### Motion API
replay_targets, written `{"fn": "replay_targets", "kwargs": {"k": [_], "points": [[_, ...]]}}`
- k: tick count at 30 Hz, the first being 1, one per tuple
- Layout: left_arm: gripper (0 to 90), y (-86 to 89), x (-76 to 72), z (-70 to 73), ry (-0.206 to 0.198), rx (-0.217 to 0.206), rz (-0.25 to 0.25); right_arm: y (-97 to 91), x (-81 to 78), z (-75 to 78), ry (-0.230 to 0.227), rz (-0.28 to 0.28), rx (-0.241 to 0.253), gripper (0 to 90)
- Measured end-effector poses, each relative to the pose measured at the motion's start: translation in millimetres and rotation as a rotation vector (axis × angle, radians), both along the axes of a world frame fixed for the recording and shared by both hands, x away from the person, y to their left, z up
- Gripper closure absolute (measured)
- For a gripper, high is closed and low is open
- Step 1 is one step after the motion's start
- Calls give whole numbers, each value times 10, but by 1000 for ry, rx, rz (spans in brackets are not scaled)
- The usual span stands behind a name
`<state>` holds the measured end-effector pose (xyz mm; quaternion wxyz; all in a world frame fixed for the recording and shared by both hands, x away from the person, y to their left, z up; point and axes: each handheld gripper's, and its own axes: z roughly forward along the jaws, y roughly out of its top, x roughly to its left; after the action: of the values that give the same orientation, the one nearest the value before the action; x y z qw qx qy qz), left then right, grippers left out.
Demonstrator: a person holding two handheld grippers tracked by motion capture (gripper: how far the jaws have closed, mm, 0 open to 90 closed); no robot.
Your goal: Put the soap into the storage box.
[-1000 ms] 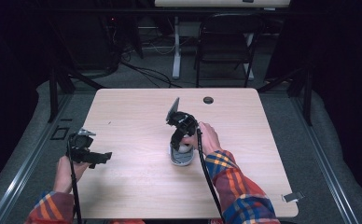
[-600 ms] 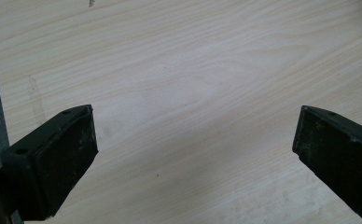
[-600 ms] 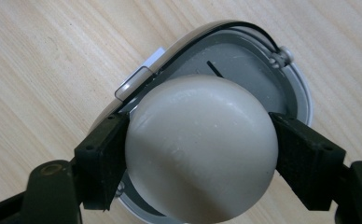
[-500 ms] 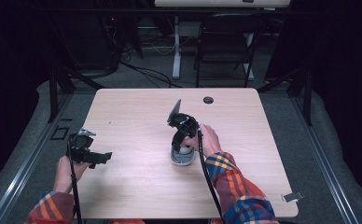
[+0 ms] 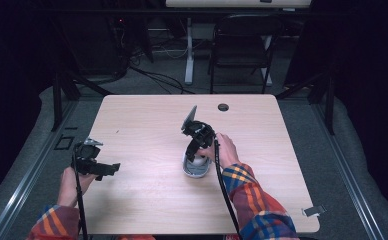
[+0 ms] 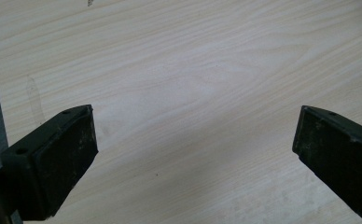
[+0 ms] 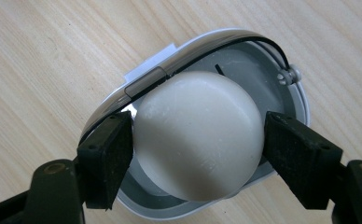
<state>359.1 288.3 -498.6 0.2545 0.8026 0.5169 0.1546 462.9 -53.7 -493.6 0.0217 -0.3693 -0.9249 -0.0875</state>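
**Q:** Where does the object sit, and what holds it?

**A:** A white rounded lump (image 7: 195,135), like a soap bar, lies in a grey oval dish (image 7: 288,95) near the middle of the wooden table (image 5: 147,125). The right gripper (image 7: 198,144) reaches down over the dish, one jaw at each flank of the lump, the pads touching or nearly touching it. It looks clamped on the lump, though how firmly cannot be told.

**Q:** How is this step best done?

**A:** Judged from the pose, it is a lift out of, or a seating into, the dish. The lump is smooth and curved, so the pads should stay at its widest line and the travel should be straight up or down, clear of the dish's rim.

**Q:** And farther from the dish?

**A:** The left gripper (image 5: 94,165) hangs well to the dish's left, at the table's edge, its jaws spread wide over bare wood (image 6: 193,84), holding nothing. A small dark grommet (image 5: 223,107) sits beyond the dish.
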Motion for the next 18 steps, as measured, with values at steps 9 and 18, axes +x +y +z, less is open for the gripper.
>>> {"fn": "replay_targets", "kwargs": {"k": [9,18], "points": [[0,-2,2,-3,1,-2,0,-83,-20,79,-10,-10,12,192],[0,-1,2,-4,1,-2,-4,-154,-83,187,-29,-1,44,104]]}}
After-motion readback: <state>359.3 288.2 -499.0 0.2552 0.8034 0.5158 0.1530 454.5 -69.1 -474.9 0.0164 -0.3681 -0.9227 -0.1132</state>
